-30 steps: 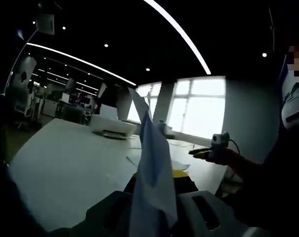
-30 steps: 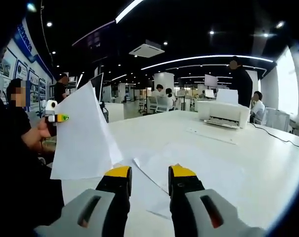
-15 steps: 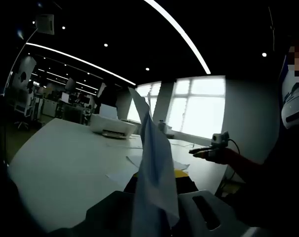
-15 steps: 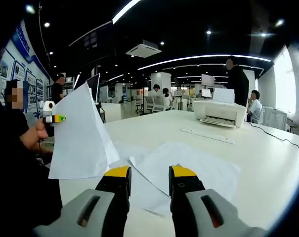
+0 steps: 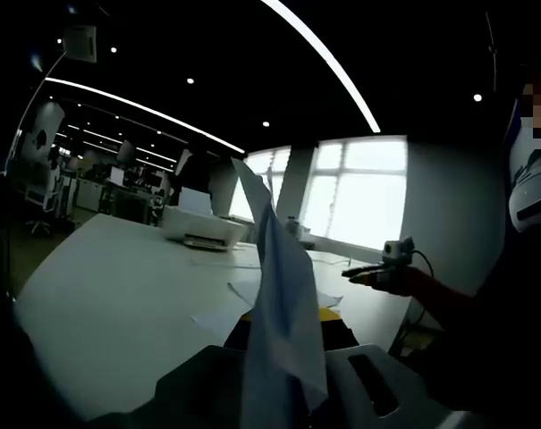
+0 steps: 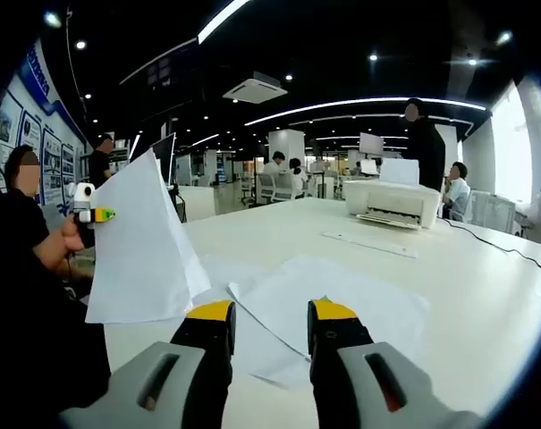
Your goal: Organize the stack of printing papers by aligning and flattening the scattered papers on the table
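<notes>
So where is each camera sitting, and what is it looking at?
Left gripper view: rides on the left gripper, whose fingers pinch a raised white paper sheet; it looks across the white table toward bright windows, and the person's hand holds the right gripper.
Right gripper view: rides on the right gripper, above flat white papers, facing the office.
Shared: the raised sheet, table and white printer.

Left hand-held gripper [image 6: 93,214] pinching upright paper sheet [image 6: 140,246], raised; right hand-held gripper [image 6: 270,320] hovering with jaws parted, gripping nothing.
</notes>
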`<state>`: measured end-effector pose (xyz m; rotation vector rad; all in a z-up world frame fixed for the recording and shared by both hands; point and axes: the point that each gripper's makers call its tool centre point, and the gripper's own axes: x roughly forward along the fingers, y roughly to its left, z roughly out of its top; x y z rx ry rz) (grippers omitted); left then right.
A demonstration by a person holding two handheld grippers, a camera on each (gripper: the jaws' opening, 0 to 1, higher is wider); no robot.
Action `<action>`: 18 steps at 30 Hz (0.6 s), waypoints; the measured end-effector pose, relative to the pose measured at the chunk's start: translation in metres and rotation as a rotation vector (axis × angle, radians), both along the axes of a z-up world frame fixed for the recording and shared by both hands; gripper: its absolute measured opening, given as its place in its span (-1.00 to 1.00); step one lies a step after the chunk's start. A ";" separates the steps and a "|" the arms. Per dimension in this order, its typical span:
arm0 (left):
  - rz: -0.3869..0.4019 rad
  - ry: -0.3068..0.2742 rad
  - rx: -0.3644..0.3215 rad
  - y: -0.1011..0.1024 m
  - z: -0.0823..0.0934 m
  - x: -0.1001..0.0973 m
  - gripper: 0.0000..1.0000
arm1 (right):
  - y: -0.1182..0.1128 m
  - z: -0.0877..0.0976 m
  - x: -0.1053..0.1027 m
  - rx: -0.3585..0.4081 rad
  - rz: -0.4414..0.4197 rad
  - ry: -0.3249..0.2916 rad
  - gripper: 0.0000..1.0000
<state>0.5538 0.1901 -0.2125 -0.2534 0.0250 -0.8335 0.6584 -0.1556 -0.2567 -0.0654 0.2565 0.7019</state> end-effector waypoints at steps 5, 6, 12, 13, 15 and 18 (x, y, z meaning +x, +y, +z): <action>0.001 0.001 -0.002 0.000 -0.001 0.000 -0.88 | 0.000 0.000 0.000 0.003 -0.002 0.000 -0.44; 0.001 0.001 -0.002 0.000 -0.001 0.000 -0.88 | 0.000 0.000 0.000 0.003 -0.003 0.001 -0.44; 0.002 0.005 -0.002 0.000 -0.003 0.000 -0.88 | -0.001 -0.003 0.000 0.003 -0.003 0.007 -0.44; 0.003 0.004 -0.002 0.001 -0.003 0.000 -0.88 | -0.001 -0.004 0.001 0.003 -0.004 0.008 -0.44; 0.003 0.005 -0.004 0.001 -0.003 0.000 -0.88 | -0.002 -0.003 0.001 0.004 -0.005 0.008 -0.44; 0.003 0.004 -0.005 0.001 -0.003 0.000 -0.88 | -0.002 -0.002 0.002 0.005 -0.007 0.006 -0.44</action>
